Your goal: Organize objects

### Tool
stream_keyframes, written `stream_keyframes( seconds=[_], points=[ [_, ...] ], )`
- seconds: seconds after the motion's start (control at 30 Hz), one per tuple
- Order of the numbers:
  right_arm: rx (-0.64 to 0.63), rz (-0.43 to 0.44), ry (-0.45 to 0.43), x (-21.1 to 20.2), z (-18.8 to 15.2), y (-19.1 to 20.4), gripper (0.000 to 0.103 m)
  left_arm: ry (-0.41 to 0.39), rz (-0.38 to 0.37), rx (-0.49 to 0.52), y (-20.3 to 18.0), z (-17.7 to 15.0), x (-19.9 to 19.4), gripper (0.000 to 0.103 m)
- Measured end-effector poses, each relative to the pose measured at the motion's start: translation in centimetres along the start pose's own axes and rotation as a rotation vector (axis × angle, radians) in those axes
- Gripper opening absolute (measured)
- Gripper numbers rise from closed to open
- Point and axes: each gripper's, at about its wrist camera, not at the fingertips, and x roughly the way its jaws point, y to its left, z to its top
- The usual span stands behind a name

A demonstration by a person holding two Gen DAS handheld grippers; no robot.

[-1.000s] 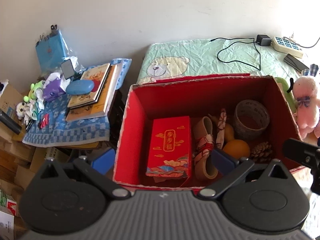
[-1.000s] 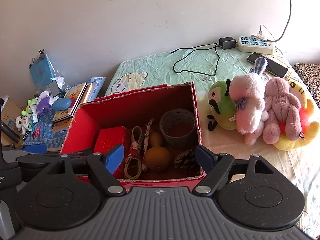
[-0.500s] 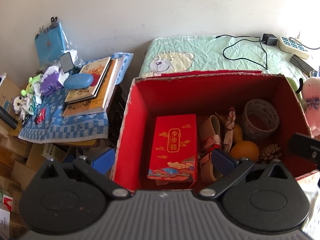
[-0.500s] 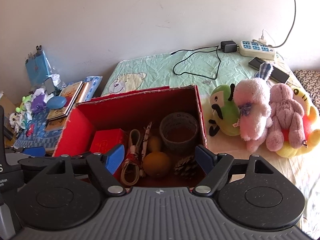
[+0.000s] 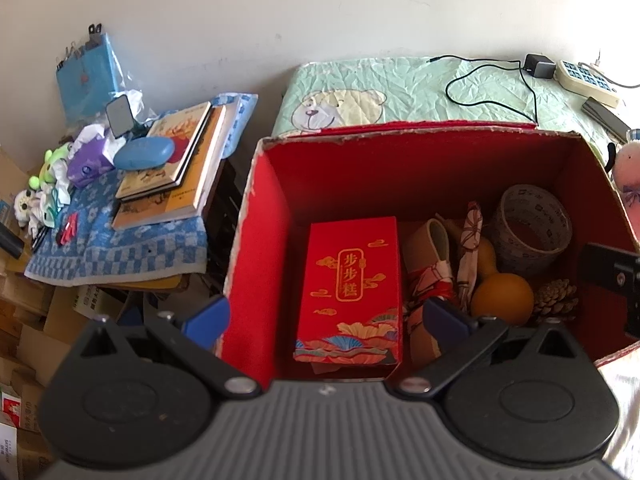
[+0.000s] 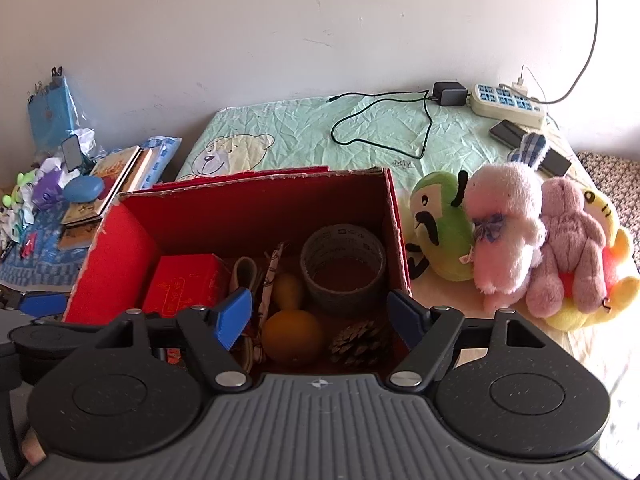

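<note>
Hovered over the red box (image 5: 256,240), both claws, left (image 5: 324,316) and right (image 6: 320,312), spread and empty. Judged the orange (image 6: 292,336) firm, smooth, light; best pinched across its middle.

Both wrist views look down, close, sharing the red box (image 5: 256,264) (image 6: 116,256).

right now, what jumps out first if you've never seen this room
The open red box on the bed, crammed with a red packet, a tape roll, an orange and a pine cone. Right of it, a row of plush toys; both open grippers hover near its front edge.
</note>
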Motion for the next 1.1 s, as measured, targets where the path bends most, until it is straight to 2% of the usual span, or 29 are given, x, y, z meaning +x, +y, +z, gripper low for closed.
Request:
stream_keyframes(
  seconds=[0.37, 0.5, 1.1],
  points=[
    [-0.029, -0.033, 0.020, 1.5, 0.3, 1.1, 0.077, -0.014, 0.002, 0.000, 0.3, -0.2, 0.6, 0.102],
    [-0.028, -0.044, 0.031, 2.0, 0.3, 1.2, 0.077, -0.017, -0.022, 0.006, 0.1, 0.0, 0.7, 0.102],
    [0.029, -0.017, 0.065, 3.1, 0.3, 0.2, 0.077, -0.005, -0.046, 0.027, -0.9, 0.2, 1.8, 0.102]
  ],
)
